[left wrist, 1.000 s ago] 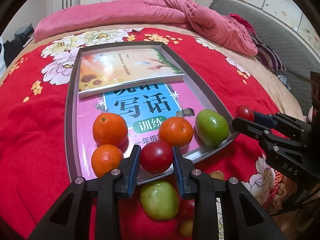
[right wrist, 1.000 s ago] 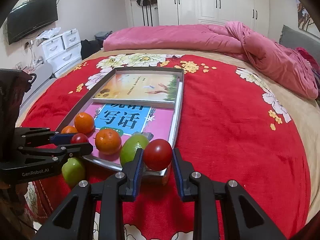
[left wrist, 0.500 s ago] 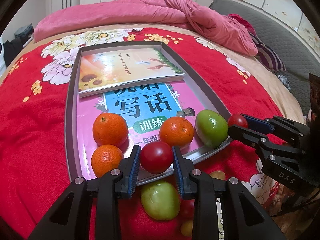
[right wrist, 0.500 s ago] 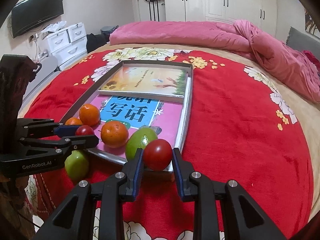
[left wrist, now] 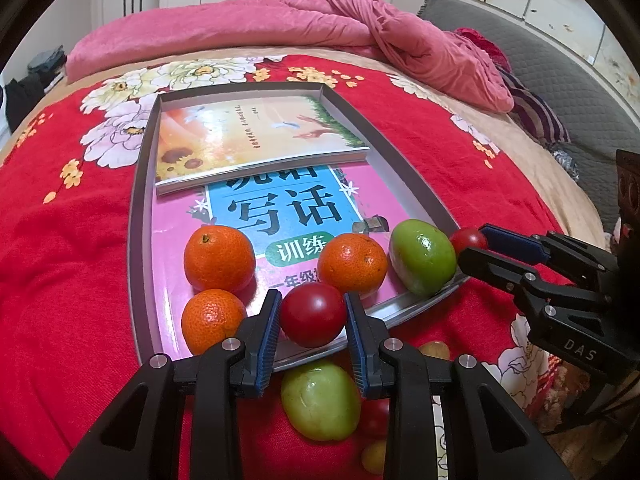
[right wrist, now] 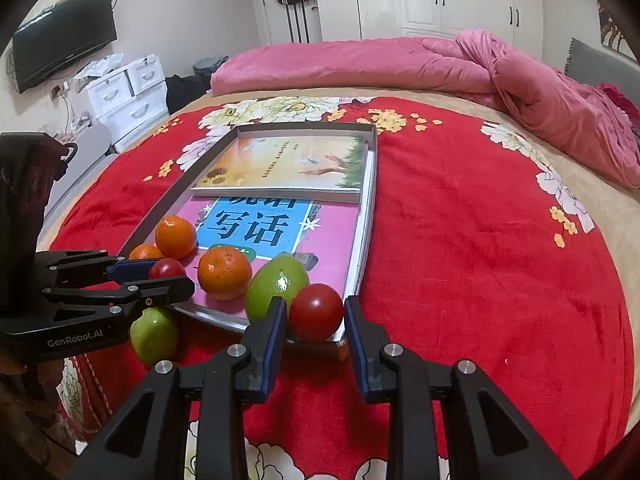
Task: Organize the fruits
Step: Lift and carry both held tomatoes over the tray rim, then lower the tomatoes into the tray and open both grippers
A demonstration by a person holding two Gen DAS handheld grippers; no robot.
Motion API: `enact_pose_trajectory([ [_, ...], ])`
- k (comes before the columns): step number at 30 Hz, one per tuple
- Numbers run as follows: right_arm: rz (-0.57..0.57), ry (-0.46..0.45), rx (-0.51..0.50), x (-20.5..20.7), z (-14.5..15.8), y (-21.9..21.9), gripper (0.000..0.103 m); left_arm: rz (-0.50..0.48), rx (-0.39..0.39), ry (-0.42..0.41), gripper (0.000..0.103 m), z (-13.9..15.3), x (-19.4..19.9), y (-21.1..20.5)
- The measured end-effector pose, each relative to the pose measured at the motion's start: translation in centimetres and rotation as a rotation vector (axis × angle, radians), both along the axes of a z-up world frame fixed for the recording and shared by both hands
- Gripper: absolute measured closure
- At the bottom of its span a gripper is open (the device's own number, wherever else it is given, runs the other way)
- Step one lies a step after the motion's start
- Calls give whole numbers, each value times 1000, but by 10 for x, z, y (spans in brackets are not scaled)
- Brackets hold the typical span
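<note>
A grey tray (left wrist: pixel 136 216) lies on the red bed and holds two books, three oranges (left wrist: pixel 219 258) and a green fruit (left wrist: pixel 423 261). My left gripper (left wrist: pixel 313 316) is shut on a red tomato (left wrist: pixel 312 314) over the tray's near edge. My right gripper (right wrist: pixel 315 316) is shut on another red tomato (right wrist: pixel 316 311) at the tray's near right corner, beside the green fruit (right wrist: pixel 276 282). The right gripper also shows in the left wrist view (left wrist: pixel 472 246). The left gripper also shows in the right wrist view (right wrist: pixel 160 276).
A second green fruit (left wrist: pixel 320 400), a red one and small yellow ones lie on the red quilt (left wrist: pixel 60 260) in front of the tray. A pink duvet (left wrist: pixel 280 28) is heaped at the far side. White drawers (right wrist: pixel 128 92) stand left of the bed.
My right gripper has carried its tomato left toward the tray's near right corner, up against the green fruit. My left gripper has held still with its tomato.
</note>
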State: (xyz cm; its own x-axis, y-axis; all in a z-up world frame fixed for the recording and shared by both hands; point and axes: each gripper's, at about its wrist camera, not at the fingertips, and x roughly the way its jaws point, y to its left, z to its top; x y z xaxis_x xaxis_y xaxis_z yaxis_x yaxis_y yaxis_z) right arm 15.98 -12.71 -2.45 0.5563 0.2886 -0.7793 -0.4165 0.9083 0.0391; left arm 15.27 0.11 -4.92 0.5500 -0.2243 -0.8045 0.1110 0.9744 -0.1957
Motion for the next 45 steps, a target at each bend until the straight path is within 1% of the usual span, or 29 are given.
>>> enact_pose_trajectory([
  [2,-1,0,7,0,1,-1,66,0,-1,1,71,0,0,1],
  [3,-2,-1,10,0,1,-1,66,-1,0,1,71,0,0,0],
  [6,4,-2,20,0,2,0,66,-2,-5,3,69,0,1,1],
  [19,58,-10,5,-6,1,11,65,2,-6,6,66,-1,1,1],
  [23,76,-7,6,-8,0,13,59,5,-11,8,65,-1,1,3],
  [26,80,-8,3,-8,0,14,58,9,-14,7,64,0,0,3],
  [30,76,-4,10,-8,0,14,57,16,-26,7,57,2,-2,5],
  [36,60,-8,18,-6,1,11,51,19,-35,-5,55,7,-4,6],
  [38,56,-8,17,-6,1,10,50,18,-38,-8,54,8,-5,6],
  [45,45,-20,21,-6,4,8,47,29,-50,-24,47,14,-8,10],
])
